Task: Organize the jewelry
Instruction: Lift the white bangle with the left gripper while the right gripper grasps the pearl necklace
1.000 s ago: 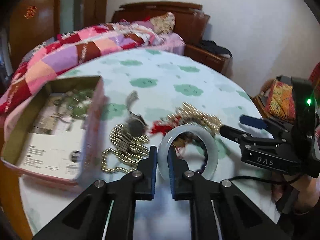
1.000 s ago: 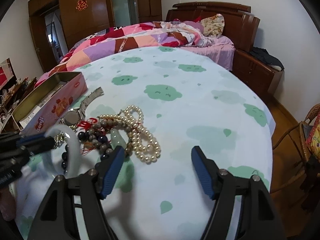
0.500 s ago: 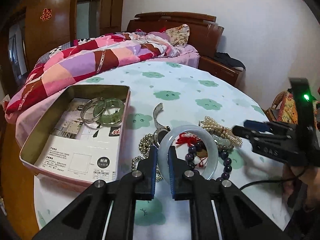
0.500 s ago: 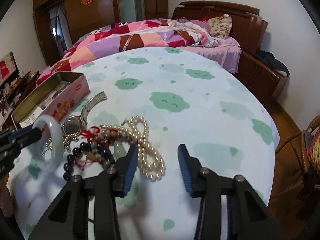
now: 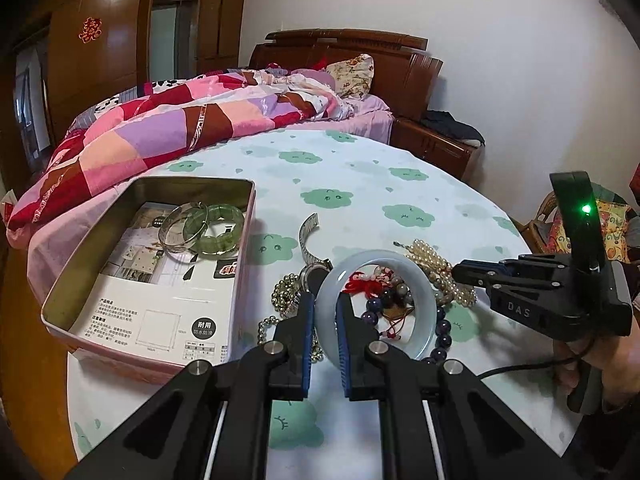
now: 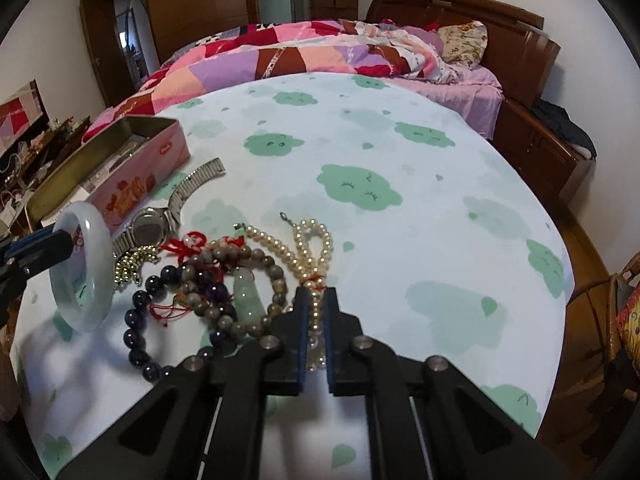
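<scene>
Two bangles [image 5: 202, 227] already in tin [image 5: 248, 216], upper left. Left gripper [image 5: 325, 322] clamped on jade bangle [image 5: 374, 304]; right gripper [image 6: 315, 316] closed on pearls [image 6: 310, 248]. Watch [image 6: 150, 228], beads [image 6: 160, 316] left, lower left.

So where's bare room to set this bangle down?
In the tin, the near half over the printed sheet is free; two bangles fill its far end. The tablecloth beyond the pearl strand is bare. Between tin and right gripper it is crowded with beads and the watch.
</scene>
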`<state>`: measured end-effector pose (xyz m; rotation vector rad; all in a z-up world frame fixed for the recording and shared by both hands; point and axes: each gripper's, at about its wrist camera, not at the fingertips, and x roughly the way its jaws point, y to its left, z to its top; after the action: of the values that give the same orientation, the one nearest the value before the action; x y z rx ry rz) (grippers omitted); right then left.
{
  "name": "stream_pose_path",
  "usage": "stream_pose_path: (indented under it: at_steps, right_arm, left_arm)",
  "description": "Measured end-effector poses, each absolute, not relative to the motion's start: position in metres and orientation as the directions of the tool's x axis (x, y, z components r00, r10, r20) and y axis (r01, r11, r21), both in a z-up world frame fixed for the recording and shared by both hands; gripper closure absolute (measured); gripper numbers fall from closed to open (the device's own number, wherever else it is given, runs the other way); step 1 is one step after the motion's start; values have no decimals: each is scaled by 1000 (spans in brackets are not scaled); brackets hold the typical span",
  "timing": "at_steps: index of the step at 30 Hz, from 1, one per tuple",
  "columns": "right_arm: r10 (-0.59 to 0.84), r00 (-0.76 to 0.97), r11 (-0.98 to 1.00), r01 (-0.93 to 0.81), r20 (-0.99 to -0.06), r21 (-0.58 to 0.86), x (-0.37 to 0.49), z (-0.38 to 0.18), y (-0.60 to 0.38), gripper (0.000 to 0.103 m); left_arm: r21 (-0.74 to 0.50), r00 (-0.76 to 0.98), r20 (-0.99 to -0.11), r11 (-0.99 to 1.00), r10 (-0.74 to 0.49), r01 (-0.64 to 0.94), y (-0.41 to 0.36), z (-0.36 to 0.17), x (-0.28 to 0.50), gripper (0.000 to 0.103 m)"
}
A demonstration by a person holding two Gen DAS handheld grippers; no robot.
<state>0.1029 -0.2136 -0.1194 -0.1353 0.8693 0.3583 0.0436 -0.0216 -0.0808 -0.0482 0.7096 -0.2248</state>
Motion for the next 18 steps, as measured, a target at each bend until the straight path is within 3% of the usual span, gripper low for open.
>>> stream_pose_path:
  at_steps: [18]
  right_arm:
    - [315,668,927,-369,-675,67,93,-69,-211,95]
  left_arm:
    - [-146,756,-615,974,-225,171,-9,-64,40,93]
